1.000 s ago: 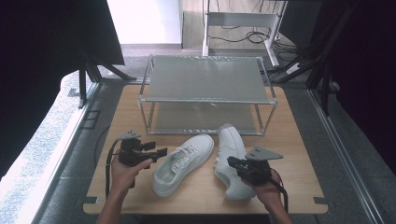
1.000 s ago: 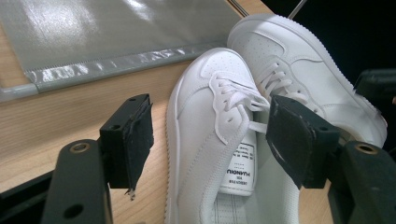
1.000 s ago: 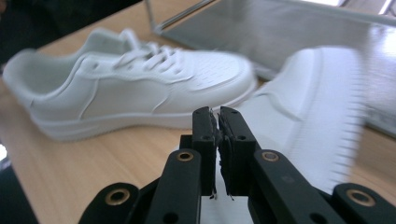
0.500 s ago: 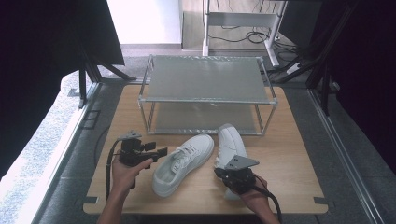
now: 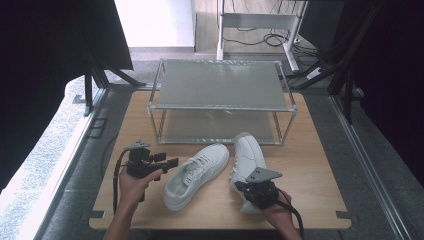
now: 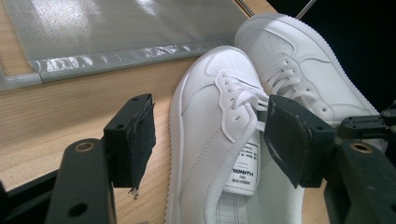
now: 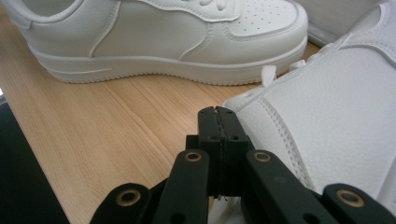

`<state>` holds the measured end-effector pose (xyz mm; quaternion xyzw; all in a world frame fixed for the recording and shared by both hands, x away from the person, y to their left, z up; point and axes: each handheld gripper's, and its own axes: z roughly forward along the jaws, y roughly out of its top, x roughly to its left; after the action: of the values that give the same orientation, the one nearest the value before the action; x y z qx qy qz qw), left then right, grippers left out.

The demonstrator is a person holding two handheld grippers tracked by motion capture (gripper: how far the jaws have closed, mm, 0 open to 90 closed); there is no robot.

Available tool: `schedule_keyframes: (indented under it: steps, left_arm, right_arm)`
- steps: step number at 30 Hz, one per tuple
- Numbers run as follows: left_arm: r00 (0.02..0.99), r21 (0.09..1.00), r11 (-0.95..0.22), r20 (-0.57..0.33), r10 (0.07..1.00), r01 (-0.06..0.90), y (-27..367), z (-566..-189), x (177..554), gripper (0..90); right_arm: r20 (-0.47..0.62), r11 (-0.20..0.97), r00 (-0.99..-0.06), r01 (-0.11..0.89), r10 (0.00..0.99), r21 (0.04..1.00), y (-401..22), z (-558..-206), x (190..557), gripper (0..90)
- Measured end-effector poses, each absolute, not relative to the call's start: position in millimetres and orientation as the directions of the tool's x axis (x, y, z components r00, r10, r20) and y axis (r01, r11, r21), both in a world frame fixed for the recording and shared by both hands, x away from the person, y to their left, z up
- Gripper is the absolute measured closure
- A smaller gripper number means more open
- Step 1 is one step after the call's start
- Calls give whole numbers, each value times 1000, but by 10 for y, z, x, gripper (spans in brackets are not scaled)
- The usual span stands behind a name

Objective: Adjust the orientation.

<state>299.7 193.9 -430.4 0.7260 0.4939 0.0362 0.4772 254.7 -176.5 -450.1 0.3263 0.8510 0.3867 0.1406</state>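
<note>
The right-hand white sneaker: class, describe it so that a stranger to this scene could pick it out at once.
Start at the two-tier metal mesh rack at the back of the wooden table. Two white leather lace-up sneakers lie in front of it. Yours is the right-hand white sneaker, toe almost under the rack and the shut right gripper at its heel; its angled twin points at it.

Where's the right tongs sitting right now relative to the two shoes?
In the high view, the right tongs sit at the table's near edge, at the heel end of the right-hand white sneaker; the other sneaker lies to their left.
</note>
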Motion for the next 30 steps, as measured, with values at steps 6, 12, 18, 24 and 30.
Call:
schedule_keyframes:
  steps: [6, 12, 18, 24, 30]
  left_arm:
    - [505, 726, -51, -424, 751, 686, 1946, -4310, 2999, 336]
    - [505, 724, -49, -428, 750, 688, 1944, -4312, 2999, 336]
    - [505, 718, -53, -432, 747, 694, 1930, -4330, 3007, 337]
    - [508, 714, -62, -431, 746, 697, 1893, -4342, 3009, 338]
    - [502, 714, -60, -428, 751, 698, 1902, -4346, 3012, 339]
  right_arm:
    - [31, 451, -726, 460, 687, 765, -1868, -4473, 2527, 896]
    - [44, 415, -704, 466, 709, 781, -1977, -4435, 2515, 896]
    - [58, 354, -662, 470, 748, 809, -2202, -4400, 2503, 896]
    - [88, 306, -623, 495, 777, 813, -2440, -4384, 2543, 897]
    - [130, 248, -561, 547, 818, 800, -2775, -4489, 2560, 897]
